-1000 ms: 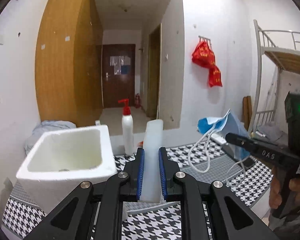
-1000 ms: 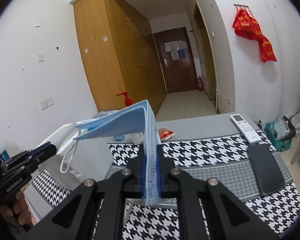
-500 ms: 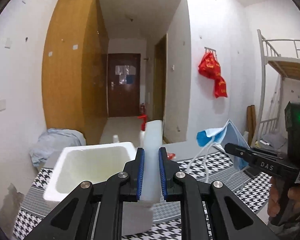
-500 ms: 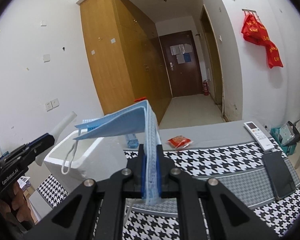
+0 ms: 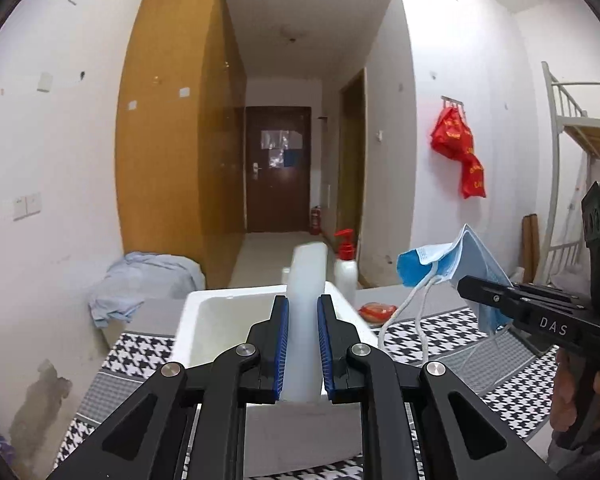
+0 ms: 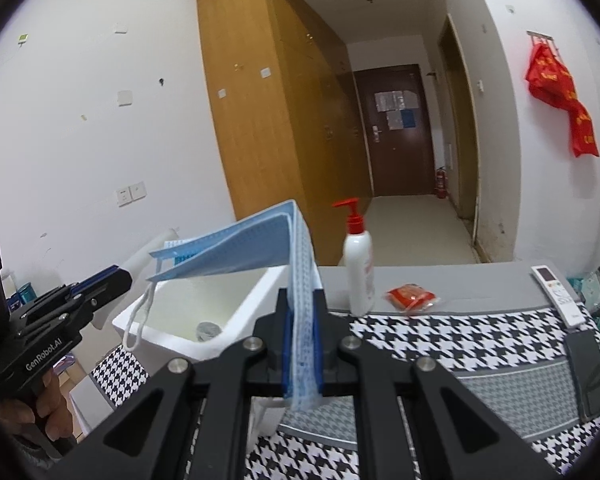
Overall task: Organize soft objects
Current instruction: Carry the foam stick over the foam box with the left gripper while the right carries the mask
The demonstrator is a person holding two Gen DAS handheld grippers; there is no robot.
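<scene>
L gripper: jaws clamped on a white foam piece, pointing slightly down. R gripper: jaws pinched tight on a blue face mask, also tipped slightly down. Each held by a hand on its handle, grippers side by side.

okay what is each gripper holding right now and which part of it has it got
The left gripper is shut on a white foam lid, clamped across its near edge. The right gripper pinches a blue face mask near one end.
</scene>
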